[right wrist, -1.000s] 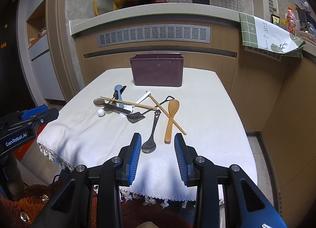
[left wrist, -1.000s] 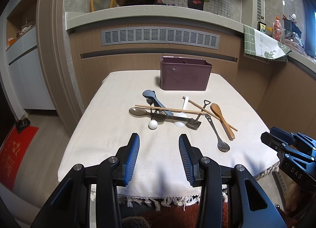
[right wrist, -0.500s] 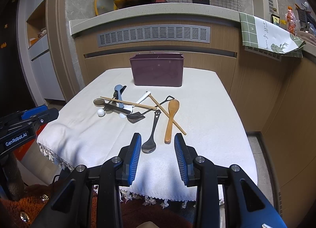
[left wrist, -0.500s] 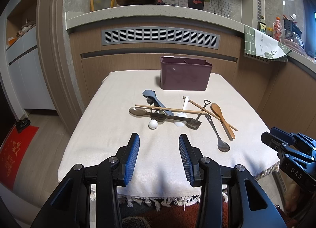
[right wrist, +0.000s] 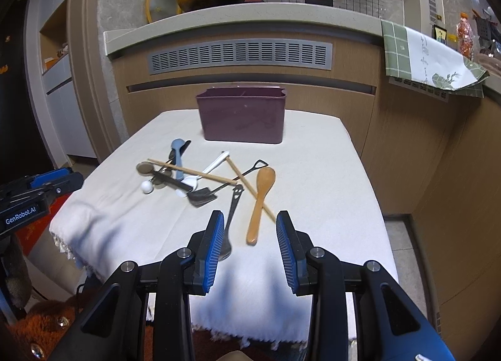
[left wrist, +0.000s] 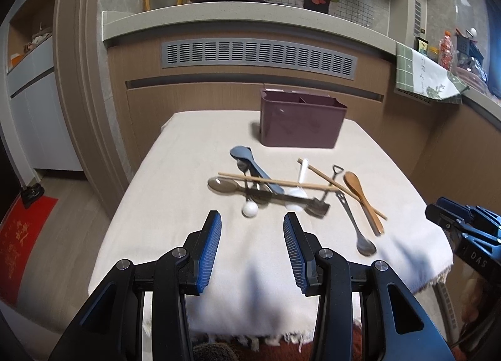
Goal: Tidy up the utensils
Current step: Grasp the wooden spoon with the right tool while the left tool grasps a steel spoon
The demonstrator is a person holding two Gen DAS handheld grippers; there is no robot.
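Both jaws stand wide and empty: the left hand-held gripper (left wrist: 252, 229) faces the utensil pile (left wrist: 281, 187) just ahead; the right hand-held gripper (right wrist: 250, 229) partly hides a metal spoon's bowl (right wrist: 226, 250). The bin's (right wrist: 242, 120) compartments beyond are hard to see.

Left gripper (left wrist: 252, 246): black angular frame, ribbed blue pads, silver round screws. Right gripper (right wrist: 250, 245): same build; "DAS" on its side. "GenRobot.AI" on left gripper's side.
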